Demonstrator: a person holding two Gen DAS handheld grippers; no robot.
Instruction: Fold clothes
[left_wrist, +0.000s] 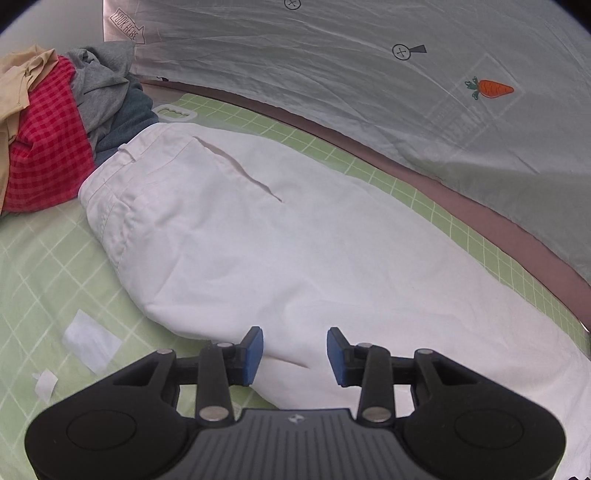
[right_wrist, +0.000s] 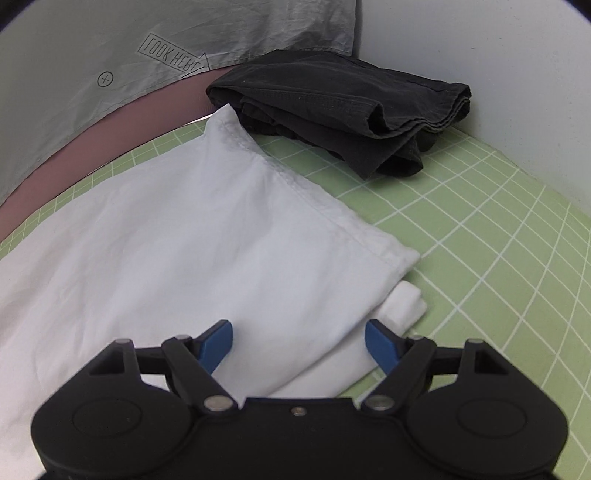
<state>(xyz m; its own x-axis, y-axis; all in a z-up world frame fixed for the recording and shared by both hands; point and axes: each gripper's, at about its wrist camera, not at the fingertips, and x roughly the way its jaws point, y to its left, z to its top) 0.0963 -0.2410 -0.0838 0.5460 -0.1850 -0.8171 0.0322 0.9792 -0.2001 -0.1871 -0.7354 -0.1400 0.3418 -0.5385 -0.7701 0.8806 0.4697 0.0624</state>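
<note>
Two grippers hang above white trousers (left_wrist: 258, 236) that lie flat and lengthwise on a green grid mat (left_wrist: 44, 266).

From the left wrist view, the left gripper (left_wrist: 295, 356) sits over the seat and upper leg of the trousers, near their lower edge. Its blue fingers (left_wrist: 253, 354) stand apart with nothing clamped between them; only cloth shows below the gap, and I cannot tell whether the tips touch it. The waistband, with belt loops and a slit pocket, lies toward the left of that view and runs up against a pile of clothes (left_wrist: 55, 129): tan, red check, grey and dark teal pieces heaped together. Two scraps of white paper (left_wrist: 90, 341) lie on the mat beside the trousers. Behind the mat runs a brownish strip, then a grey sheet (left_wrist: 369, 92) printed with a carrot and small cross marks.

From the right wrist view, the right gripper (right_wrist: 299, 345) hovers over the hem end of the trousers (right_wrist: 184, 258), its fingers (right_wrist: 218, 345) spread wide and released, holding nothing. The hem lies doubled, one leg on the other, with a corner of the under layer peeking out at the right. A folded black garment (right_wrist: 332, 110) rests at the far end of the mat (right_wrist: 498, 258), just touching the trouser hem, against a white wall.
</note>
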